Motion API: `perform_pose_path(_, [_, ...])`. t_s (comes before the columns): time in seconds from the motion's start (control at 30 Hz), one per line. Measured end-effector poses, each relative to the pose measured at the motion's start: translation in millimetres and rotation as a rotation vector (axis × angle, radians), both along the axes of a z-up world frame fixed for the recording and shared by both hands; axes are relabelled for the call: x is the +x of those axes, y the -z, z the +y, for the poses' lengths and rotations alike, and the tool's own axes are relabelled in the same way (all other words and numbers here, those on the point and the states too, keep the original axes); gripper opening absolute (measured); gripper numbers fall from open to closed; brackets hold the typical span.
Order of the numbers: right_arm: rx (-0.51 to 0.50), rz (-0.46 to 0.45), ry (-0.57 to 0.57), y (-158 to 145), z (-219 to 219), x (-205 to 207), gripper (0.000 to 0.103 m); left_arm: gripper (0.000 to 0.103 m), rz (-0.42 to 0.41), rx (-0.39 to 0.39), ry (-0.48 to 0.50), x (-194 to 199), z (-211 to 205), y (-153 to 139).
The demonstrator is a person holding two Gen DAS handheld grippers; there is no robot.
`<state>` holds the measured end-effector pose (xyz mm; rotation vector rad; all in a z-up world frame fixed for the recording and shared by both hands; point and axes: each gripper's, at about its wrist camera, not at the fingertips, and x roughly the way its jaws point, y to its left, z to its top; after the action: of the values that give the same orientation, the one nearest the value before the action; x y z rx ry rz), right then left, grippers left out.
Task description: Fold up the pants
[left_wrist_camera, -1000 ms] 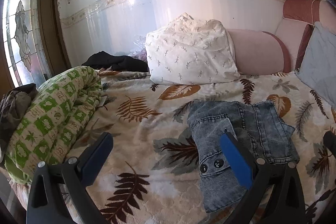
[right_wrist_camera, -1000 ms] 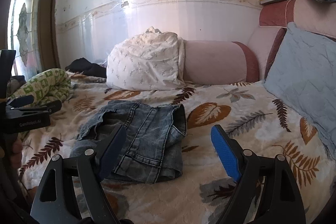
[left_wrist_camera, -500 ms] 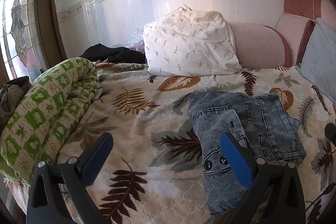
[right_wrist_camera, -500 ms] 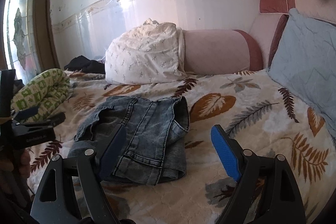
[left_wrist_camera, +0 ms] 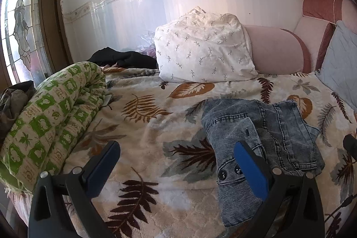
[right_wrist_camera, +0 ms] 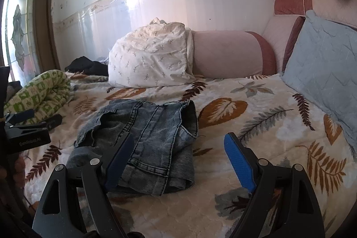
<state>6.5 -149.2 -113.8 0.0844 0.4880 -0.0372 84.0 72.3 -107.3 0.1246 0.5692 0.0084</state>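
Both grippers wide apart, nothing held.

The left gripper (left_wrist_camera: 176, 157) tilts downward with its blue-padded fingers (left_wrist_camera: 250, 171) spread and empty. The right gripper (right_wrist_camera: 178, 155) matches that pose, jaws wide with nothing gripped, and sees the left gripper's body at its left edge.

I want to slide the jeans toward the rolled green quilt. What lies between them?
Only bare leaf-print blanket lies between the folded jeans and the green quilt in the left wrist view. In the right wrist view the left gripper hangs over that stretch.
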Motion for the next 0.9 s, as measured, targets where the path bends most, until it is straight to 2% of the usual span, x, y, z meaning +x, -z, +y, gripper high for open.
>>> perform_pose_path(0.53, [0.006, 0.009, 0.001, 2.9, 1.3, 3.4, 0.083, 0.103, 0.017, -0.003, -0.007, 4.2, -0.3, 2.1])
perform_pose_path(0.9, [-0.026, 0.016, -0.007, 6.7, 8.3, 4.2, 0.083, 0.103, 0.017, -0.041, -0.026, 3.9, 9.1, -1.1])
